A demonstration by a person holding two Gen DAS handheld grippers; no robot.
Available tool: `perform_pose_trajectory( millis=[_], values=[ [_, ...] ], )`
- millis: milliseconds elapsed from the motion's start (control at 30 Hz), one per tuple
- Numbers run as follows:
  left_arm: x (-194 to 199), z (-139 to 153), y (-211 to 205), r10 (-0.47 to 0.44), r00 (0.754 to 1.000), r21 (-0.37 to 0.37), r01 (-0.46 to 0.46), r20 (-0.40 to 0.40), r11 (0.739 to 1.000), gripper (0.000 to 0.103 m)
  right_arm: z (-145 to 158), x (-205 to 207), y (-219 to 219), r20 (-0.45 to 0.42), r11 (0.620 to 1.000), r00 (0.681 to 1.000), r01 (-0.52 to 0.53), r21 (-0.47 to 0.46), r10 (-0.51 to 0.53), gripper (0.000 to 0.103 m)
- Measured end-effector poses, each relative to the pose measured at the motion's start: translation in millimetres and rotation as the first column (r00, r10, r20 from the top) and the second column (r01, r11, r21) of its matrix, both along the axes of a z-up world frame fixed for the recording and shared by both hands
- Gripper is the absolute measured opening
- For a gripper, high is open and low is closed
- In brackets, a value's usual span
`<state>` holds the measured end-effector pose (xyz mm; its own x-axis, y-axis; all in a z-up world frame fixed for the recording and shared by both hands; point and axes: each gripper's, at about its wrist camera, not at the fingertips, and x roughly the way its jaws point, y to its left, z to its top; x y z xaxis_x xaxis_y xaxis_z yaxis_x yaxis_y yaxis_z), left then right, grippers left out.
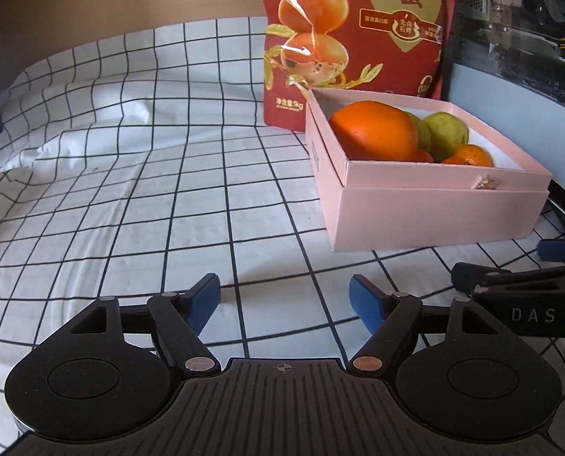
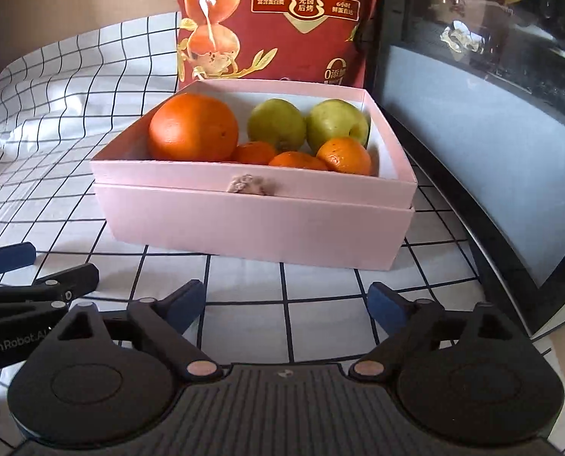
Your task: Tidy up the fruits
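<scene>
A pink box [image 2: 256, 224] stands on the checked cloth and holds a big orange [image 2: 193, 127], two green apples [image 2: 276, 123], [image 2: 337, 121] and three small mandarins [image 2: 345, 155]. My right gripper [image 2: 286, 304] is open just in front of the box, nothing between its blue pads. In the left wrist view the same pink box [image 1: 427, 212] lies ahead to the right with the big orange [image 1: 373, 131] showing. My left gripper [image 1: 284, 300] is open over bare cloth, left of the box. The right gripper [image 1: 518, 281] pokes in at that view's right edge.
A red snack bag [image 2: 275, 19] stands right behind the box. A dark glass-fronted case [image 2: 484, 114] runs along the right side. The white checked cloth [image 1: 130, 190] spreads wrinkled to the left, up to a beige wall.
</scene>
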<state>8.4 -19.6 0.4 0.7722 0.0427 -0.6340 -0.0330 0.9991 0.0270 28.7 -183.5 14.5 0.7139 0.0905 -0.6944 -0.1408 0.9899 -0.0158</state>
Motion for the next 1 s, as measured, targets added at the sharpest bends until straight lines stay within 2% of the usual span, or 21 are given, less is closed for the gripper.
perform_pose_trajectory(
  millis=[33,133,267,1000],
  values=[
    [1,0,0,0.001,1.000,0.003,-0.001,0.000,1.000,0.083,-2,1,0,0.006,1.000,1.000,0.001,-0.009,0.000,0.102],
    [1,0,0,0.001,1.000,-0.001,-0.001,-0.001,1.000,0.083,-6,4,1,0.031,1.000,0.999,-0.009,-0.019,0.010,0.102],
    [1,0,0,0.002,1.000,-0.002,-0.002,-0.001,1.000,0.083,-8,6,-9,0.017,0.999,1.000,0.000,0.050,-0.001,0.103],
    [2,0,1,0.001,1.000,-0.006,-0.001,-0.001,1.000,0.082,-9,6,-8,0.017,0.999,1.000,0.000,0.043,0.000,0.103]
  ],
)
